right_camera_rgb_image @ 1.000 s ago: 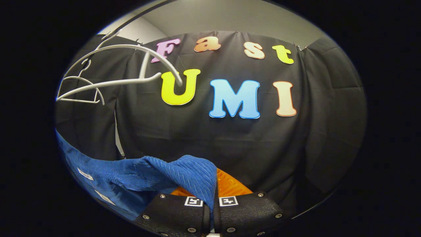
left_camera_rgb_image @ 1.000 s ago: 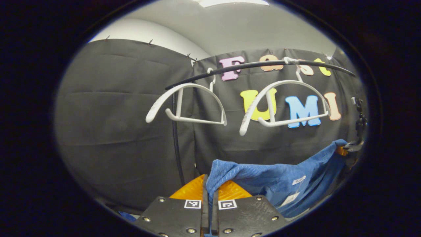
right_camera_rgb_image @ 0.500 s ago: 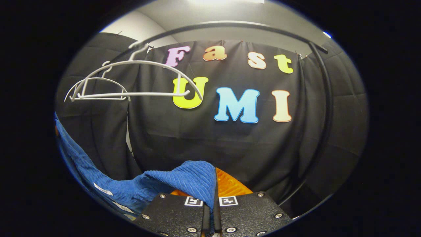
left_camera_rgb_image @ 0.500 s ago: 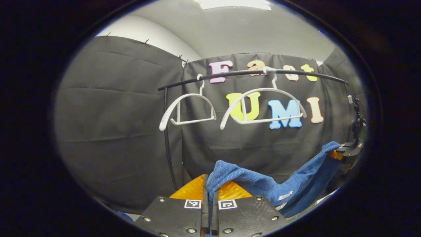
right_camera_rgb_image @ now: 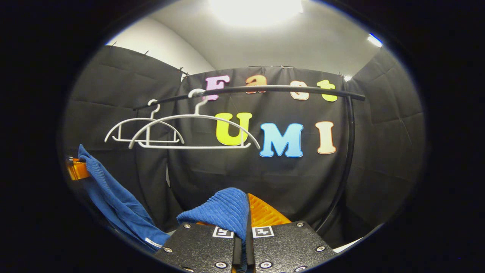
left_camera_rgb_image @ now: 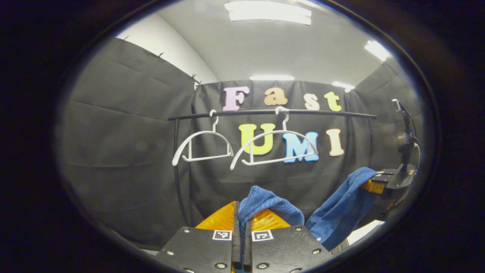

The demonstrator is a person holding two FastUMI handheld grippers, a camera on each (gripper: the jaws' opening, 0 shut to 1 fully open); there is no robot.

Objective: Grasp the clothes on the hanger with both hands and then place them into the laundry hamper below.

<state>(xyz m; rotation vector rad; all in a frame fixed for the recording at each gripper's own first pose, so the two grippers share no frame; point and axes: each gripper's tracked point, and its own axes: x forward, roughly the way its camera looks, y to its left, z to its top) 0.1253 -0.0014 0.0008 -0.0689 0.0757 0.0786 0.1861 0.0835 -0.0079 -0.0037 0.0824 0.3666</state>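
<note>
A blue ribbed garment hangs slack between my two grippers, off the hangers. My left gripper is shut on one bunched corner of it at the bottom of the left gripper view. My right gripper is shut on the other corner in the right gripper view. The right gripper also appears at the far right of the left gripper view, the left gripper at the far left of the right gripper view. Two bare white hangers hang on the black rail. The hamper is out of sight.
The black rail stands on black uprights in front of the black cloth wall. A pale floor patch shows low at the right. Ceiling lights glare overhead.
Both grippers have pulled back and away from the rail, which now looks smaller and farther. The garment sags deeper between them. Both holds are unchanged.
</note>
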